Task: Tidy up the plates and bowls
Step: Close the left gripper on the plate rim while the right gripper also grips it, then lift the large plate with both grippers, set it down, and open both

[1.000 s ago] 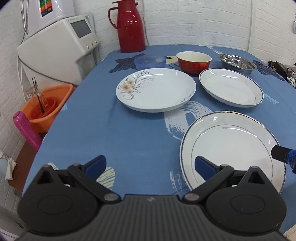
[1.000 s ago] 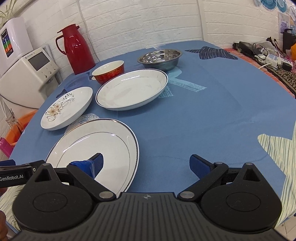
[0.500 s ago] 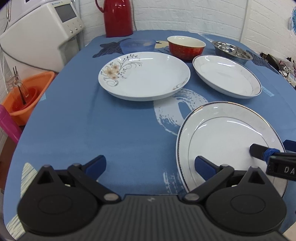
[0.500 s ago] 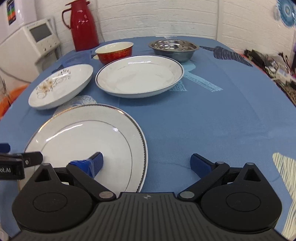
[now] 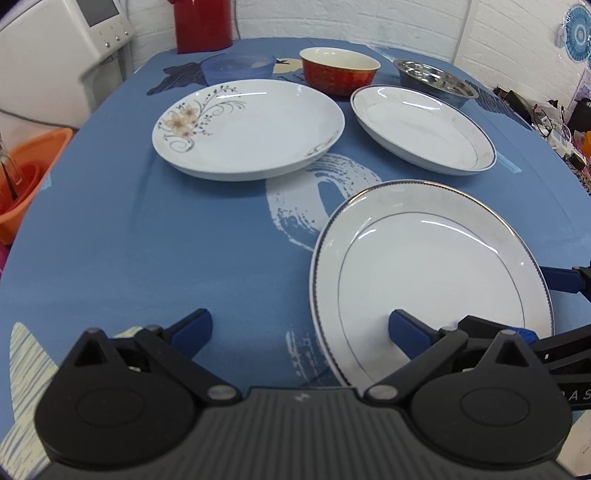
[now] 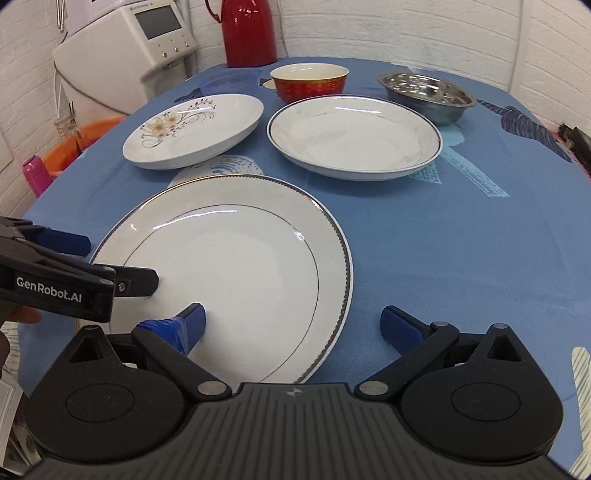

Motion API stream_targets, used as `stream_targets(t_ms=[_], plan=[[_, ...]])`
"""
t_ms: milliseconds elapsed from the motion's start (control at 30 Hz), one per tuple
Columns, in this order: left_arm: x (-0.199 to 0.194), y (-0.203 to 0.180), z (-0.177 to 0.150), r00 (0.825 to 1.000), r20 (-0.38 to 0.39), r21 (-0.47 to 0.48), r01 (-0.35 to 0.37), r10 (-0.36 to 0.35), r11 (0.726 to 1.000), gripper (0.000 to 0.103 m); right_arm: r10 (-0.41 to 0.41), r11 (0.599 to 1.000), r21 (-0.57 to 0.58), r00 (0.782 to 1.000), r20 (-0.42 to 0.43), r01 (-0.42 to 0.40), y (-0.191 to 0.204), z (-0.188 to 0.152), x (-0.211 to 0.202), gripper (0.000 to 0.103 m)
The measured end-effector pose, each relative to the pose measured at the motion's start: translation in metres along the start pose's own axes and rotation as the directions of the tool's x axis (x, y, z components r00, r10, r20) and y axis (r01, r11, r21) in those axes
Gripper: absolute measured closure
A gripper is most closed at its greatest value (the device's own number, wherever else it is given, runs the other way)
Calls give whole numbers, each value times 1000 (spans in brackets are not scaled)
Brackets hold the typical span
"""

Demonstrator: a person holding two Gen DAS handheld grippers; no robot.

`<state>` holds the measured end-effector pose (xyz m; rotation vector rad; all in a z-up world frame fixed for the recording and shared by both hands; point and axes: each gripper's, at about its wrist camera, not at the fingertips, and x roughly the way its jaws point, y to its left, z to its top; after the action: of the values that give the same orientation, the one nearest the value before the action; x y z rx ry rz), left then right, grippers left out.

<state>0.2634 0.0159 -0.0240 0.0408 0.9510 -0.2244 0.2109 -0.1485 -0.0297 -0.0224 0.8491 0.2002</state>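
Left wrist view: left gripper (image 5: 299, 326) was spread wide, grasping nothing, its right finger over the near rim of the silver-rimmed plate (image 5: 436, 280), left finger over the blue bench (image 5: 147, 236). Beyond that plate sat the flower plate (image 5: 247, 127) and the blue-rimmed deep plate (image 5: 424, 129), apart from each other; behind those a clear blue bowl (image 5: 240, 68), red bowl (image 5: 340, 70) and steel bowl (image 5: 436, 81). Red thermos (image 5: 203, 22) stood farthest from the silver-rimmed plate. Right wrist view: right gripper (image 6: 293, 326) was also released and empty, straddling the silver-rimmed plate's right edge, left finger above the plate, right finger above the bench. The left gripper reached in from that plate's left side, one finger tip over its surface; contact unclear.
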Motion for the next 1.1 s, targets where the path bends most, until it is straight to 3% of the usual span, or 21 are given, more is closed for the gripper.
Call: stream_targets(t_ms=[167, 200, 267, 300, 333, 400, 500, 633, 767, 900, 1033, 1100], plan=[[0, -1, 1, 1000, -1, 10, 12, -12, 1000, 4, 89, 990, -100, 994, -64, -95, 0, 12, 3, 24], [-1, -1, 0, 1000, 9, 14, 19, -20, 1000, 8, 113, 986, -119, 992, -57, -119, 1, 13, 2, 36], [-6, -3, -1, 998, 47, 24, 39, -40, 999, 31, 111, 987, -116, 993, -45, -115, -1, 16, 2, 46], [-9, -5, 0, 997, 60, 34, 51, -53, 998, 63, 110, 988, -105, 993, -35, -113, -3, 17, 2, 55], [-11, -6, 2, 996, 54, 32, 68, -70, 997, 71, 102, 991, -87, 994, -22, -104, -6, 18, 1, 62], [-9, -9, 4, 996, 59, 46, 59, -62, 997, 72, 95, 993, -71, 995, -3, -95, -8, 14, -1, 65], [-9, -6, 8, 995, 47, 20, 87, -88, 996, 81, 80, 996, -28, 997, 12, -79, -5, 11, -3, 65], [-14, 7, 13, 997, 44, -16, 63, -62, 998, 81, 141, 988, 67, 990, 17, -142, 4, 12, -8, 64], [-36, 39, 14, 997, 72, -54, 16, -12, 998, 81, 214, 976, 43, 976, 43, -215, 37, 17, -10, 61], [-57, 78, 5, 993, 78, -83, -82, 88, 993, 81, 304, 952, 16, 951, 53, -305, 78, 28, 1, 61], [-64, 112, -8, 986, 70, -127, -139, 148, 982, 81, 338, 941, -6, 941, 28, -338, 109, 31, 14, 60], [-60, 120, -11, 987, 64, -136, -135, 144, 981, 81, 326, 945, -10, 945, 20, -326, 115, 32, 17, 60]])
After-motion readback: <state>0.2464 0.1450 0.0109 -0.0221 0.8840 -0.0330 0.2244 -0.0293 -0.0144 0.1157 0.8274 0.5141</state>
